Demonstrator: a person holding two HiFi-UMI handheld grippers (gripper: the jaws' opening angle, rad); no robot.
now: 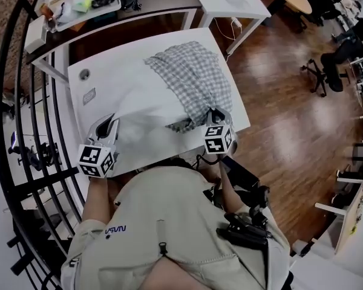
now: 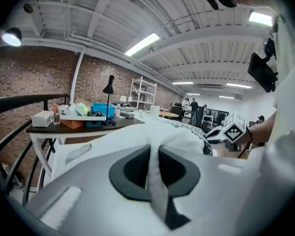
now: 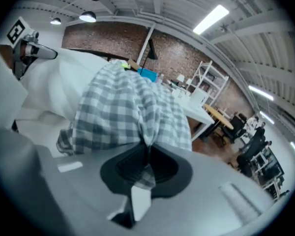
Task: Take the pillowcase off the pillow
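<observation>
- Nearest the camera, the left gripper (image 1: 109, 123) is held at the near edge of the white table (image 1: 241, 118). Its jaws are pressed together on a fold of the white pillow (image 1: 130, 110), as is seen plainly in the left gripper view (image 2: 152, 156). This grip is judged to be an anchor, so that the pillow is kept from sliding when the cover is drawn away.
- Beside it to the right, the right gripper (image 1: 215, 115) is clamped on the near end of the checked pillowcase (image 1: 193, 77). In the right gripper view (image 3: 146, 156) a gathered pinch of checked cloth is seen between the closed jaws.
- The two grips are set well apart on different fabrics, which is judged to allow opposing pulls.
- The pillow is laid flat on the table with its near-left part bared. The pillowcase is bunched over its far-right part, so the task is taken as partly done.
- Farther off, a dark desk (image 1: 145, 8) carrying a tray of small items (image 1: 78, 5) is left clear of the work.
</observation>
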